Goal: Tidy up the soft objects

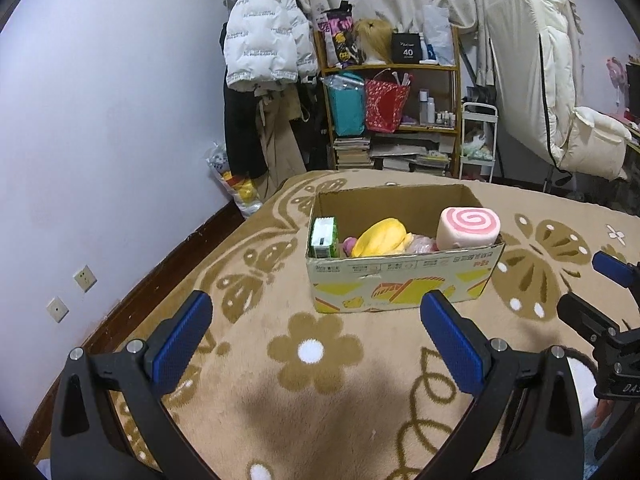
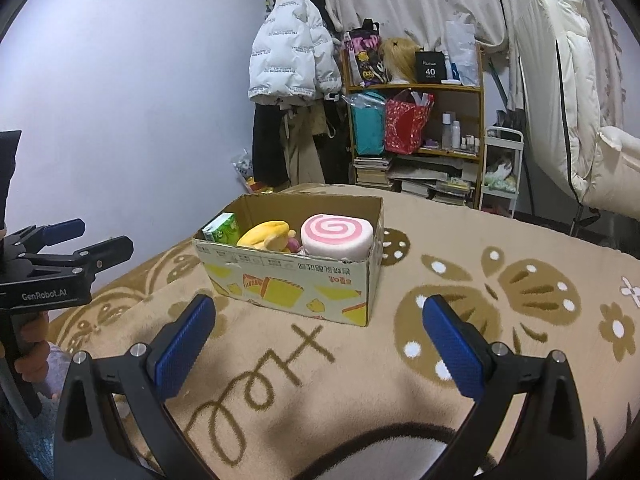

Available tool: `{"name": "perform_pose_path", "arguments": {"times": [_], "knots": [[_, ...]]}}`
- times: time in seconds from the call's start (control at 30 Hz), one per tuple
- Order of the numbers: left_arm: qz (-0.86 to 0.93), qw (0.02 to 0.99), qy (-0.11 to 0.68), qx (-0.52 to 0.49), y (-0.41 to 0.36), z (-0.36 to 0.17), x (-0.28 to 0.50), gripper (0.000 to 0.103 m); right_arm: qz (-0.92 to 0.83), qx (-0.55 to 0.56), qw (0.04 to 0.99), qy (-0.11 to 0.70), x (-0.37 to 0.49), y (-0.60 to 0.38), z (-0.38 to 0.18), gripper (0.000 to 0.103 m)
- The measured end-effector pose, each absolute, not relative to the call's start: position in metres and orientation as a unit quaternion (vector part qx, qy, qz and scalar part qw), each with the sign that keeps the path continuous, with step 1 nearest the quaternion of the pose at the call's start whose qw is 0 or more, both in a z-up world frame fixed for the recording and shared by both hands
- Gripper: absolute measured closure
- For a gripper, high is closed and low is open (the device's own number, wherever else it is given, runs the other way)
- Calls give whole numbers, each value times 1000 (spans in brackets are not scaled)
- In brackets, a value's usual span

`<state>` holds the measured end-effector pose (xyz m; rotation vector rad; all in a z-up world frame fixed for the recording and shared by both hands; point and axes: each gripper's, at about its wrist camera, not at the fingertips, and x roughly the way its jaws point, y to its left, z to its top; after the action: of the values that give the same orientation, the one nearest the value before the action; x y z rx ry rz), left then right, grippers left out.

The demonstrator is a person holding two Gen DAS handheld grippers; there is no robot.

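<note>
1. Left hand-held gripper [image 1: 316,318]: jaws spread wide, nothing between the blue pads [image 1: 182,342], hovering above the blanket [image 1: 320,400]. Released.
2. Right hand-held gripper [image 2: 319,320]: same, jaws spread wide, blue pads [image 2: 452,344] bare, nothing gripped. Released.
3. In the left wrist view the right hand-held gripper pokes in at 3 o'clock; in the right wrist view the left hand-held gripper sits at 9 o'clock, with "GenRobot.AI" printed on the body.
4. Cardboard box [image 1: 400,280] stands on the blanket just ahead of both grippers, at 12 o'clock from each, apart from the pads. Top open, yellow print on the front wall.
5. Inside the box, left wrist view: green carton [image 1: 324,236] upright at the 9 o'clock end; yellow plush [image 1: 380,238] in the middle; pink-swirl roll cushion [image 1: 468,226] at the 3 o'clock end, rising above the rim.
6. Something pink sits low between the plush and the roll cushion, mostly hidden; can't tell what it is.
7. Blanket is beige with brown flower and butterfly patterns and covers the whole surface under the box.
8. Behind, at 12 o'clock: wooden shelf [image 1: 454,92] with bags, bottles and stacked books; white puffer jacket [image 1: 264,36] hanging at 11 o'clock; cream chair [image 1: 560,100] at 2 o'clock; plain wall [image 1: 100,100] at 9 o'clock.
</note>
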<state>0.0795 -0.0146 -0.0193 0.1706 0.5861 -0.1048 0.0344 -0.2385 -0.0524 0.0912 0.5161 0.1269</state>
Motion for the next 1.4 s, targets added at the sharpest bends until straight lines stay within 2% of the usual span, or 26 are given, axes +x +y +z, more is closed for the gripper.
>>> {"name": "perform_pose_path", "arguments": {"times": [1.4], "knots": [[-56,948,299,93,-10,-22,81,0,58,55,960,269,35,-241,-61,0]]}}
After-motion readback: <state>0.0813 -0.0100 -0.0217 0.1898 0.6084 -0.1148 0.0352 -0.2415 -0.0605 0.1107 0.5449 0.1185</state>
